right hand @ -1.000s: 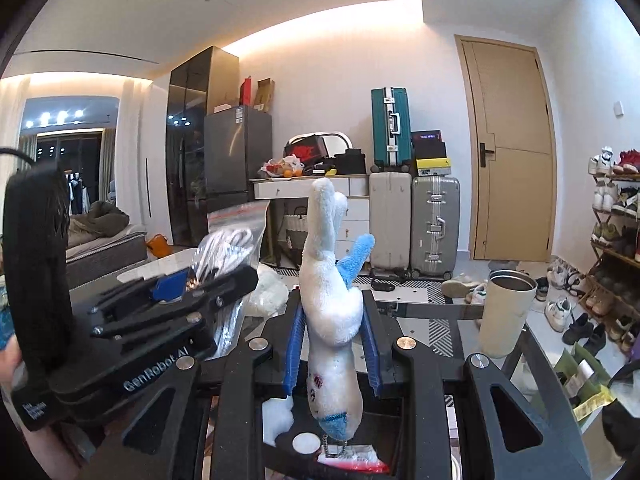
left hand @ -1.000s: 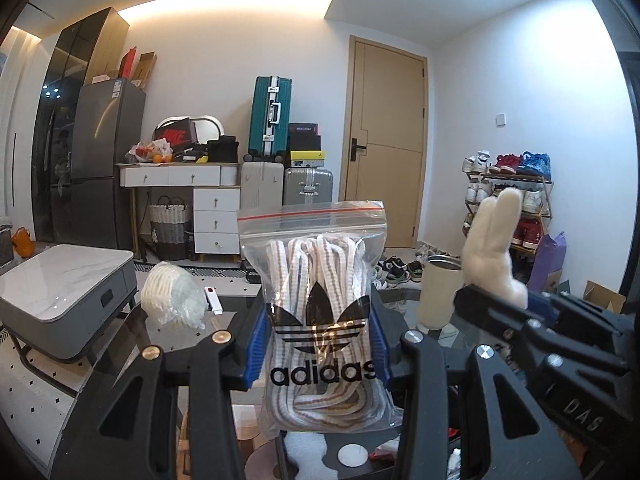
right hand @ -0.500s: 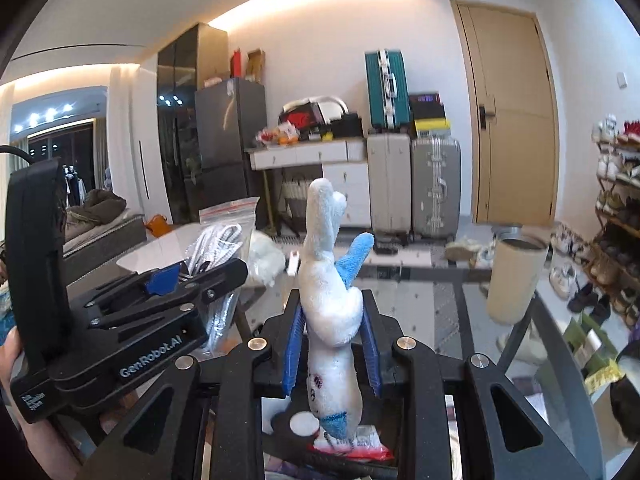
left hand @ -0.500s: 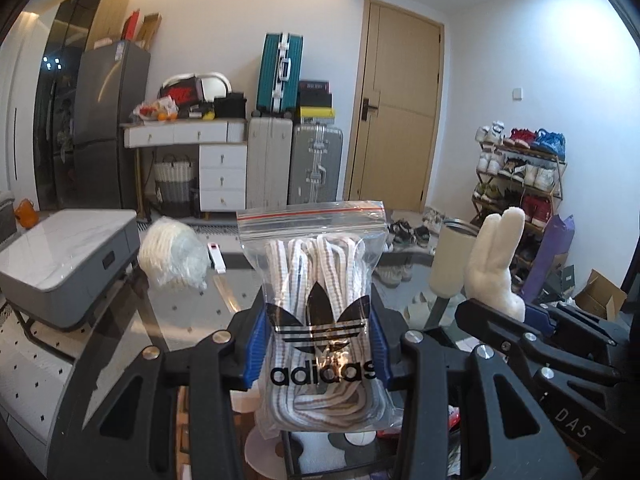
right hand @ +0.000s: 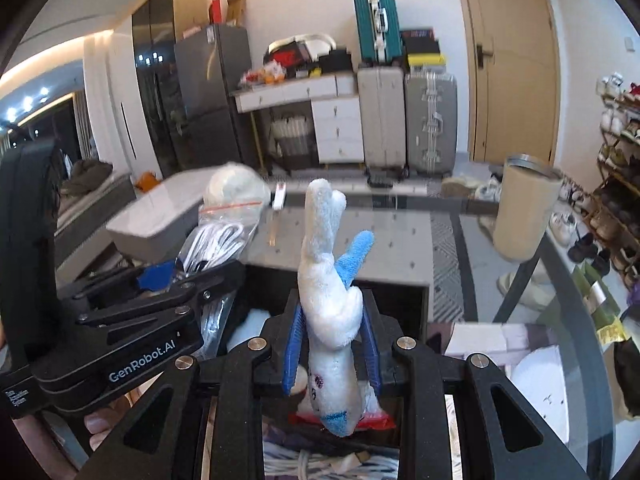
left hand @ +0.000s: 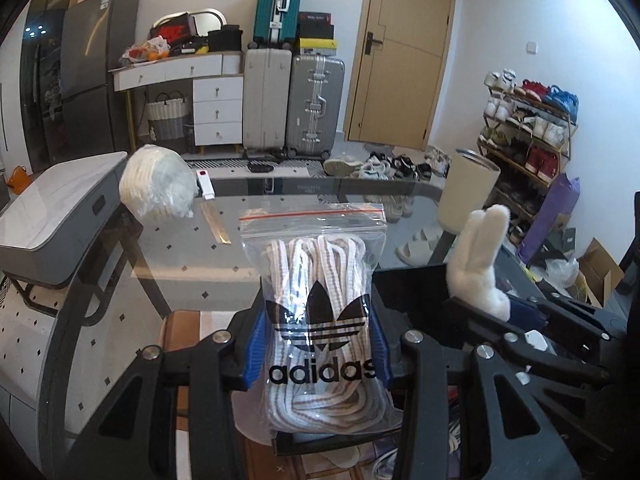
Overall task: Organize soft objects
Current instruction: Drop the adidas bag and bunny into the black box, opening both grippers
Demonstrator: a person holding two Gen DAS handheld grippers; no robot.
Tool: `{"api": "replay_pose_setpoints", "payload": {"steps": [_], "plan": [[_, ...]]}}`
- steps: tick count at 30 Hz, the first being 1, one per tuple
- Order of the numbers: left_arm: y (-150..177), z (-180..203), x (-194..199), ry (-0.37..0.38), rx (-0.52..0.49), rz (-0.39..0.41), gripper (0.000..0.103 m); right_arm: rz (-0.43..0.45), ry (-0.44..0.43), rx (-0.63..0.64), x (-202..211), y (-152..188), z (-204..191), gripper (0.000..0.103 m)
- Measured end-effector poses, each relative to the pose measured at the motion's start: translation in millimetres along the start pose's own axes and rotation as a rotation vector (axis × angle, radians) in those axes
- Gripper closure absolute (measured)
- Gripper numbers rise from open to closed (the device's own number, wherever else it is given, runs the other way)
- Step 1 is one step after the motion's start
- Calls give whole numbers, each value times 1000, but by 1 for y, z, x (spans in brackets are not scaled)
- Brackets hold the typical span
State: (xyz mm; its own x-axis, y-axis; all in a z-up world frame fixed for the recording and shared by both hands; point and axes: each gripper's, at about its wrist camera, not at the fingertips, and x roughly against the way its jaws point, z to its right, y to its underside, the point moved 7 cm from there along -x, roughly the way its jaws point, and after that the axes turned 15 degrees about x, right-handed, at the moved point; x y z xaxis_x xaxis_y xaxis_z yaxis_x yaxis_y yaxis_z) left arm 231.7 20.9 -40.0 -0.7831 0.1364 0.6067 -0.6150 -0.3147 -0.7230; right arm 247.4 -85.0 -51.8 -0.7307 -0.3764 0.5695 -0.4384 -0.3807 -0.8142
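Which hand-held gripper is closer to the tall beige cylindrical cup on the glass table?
Right. The right hand-held gripper, holding the white plush rabbit, sits on the cup's side; the left hand-held gripper is farther.

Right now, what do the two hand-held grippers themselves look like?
Both are matte black plastic with triangular cut-outs, silver round screw heads and ribbed blue finger pads. The left hand-held gripper carries white "GenRobot.AI" lettering on its side. No cables or sleeves show.

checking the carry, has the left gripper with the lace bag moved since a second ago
Yes. The left gripper has tipped downward: behind the lace bag, the door has climbed the left wrist view and the glass table now fills it.
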Motion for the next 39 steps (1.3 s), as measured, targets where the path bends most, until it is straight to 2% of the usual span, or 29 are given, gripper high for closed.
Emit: {"api": "replay_pose_setpoints", "payload": {"steps": [9, 13, 17, 19, 22, 23, 26, 31, 36, 39], "plan": [[15, 6, -14, -9, -22, -107, 61, -160, -25, -33, -29, 25, 3, 78], [17, 7, -14, -18, -31, -117, 60, -202, -41, -35, -35, 32, 4, 76], [16, 5, -11, -17, -16, -121, 50, -215, -44, -43, -29, 32, 3, 72], [14, 4, -6, -6, -4, -120, 47, -219, -50, -53, -25, 31, 5, 66], [11, 6, 6, -4, -19, -91, 36, -225, -69, -42, -17, 31, 4, 58], [10, 8, 13, -5, -36, -75, 34, -224, -73, -40, -13, 30, 4, 55], [13, 15, 32, 39, -68, -74, 33, -211, -79, -20, 5, 29, 8, 54], [46, 37, 49, 124, -188, -164, 32, -217, -62, 58, 39, 36, 12, 54], [88, 64, 56, 186, -346, -271, 31, -297, -105, 77, 58, 74, 16, 54], [105, 74, 48, 169, -437, -283, 31, -341, -121, 54, 63, 98, 27, 54]]}}
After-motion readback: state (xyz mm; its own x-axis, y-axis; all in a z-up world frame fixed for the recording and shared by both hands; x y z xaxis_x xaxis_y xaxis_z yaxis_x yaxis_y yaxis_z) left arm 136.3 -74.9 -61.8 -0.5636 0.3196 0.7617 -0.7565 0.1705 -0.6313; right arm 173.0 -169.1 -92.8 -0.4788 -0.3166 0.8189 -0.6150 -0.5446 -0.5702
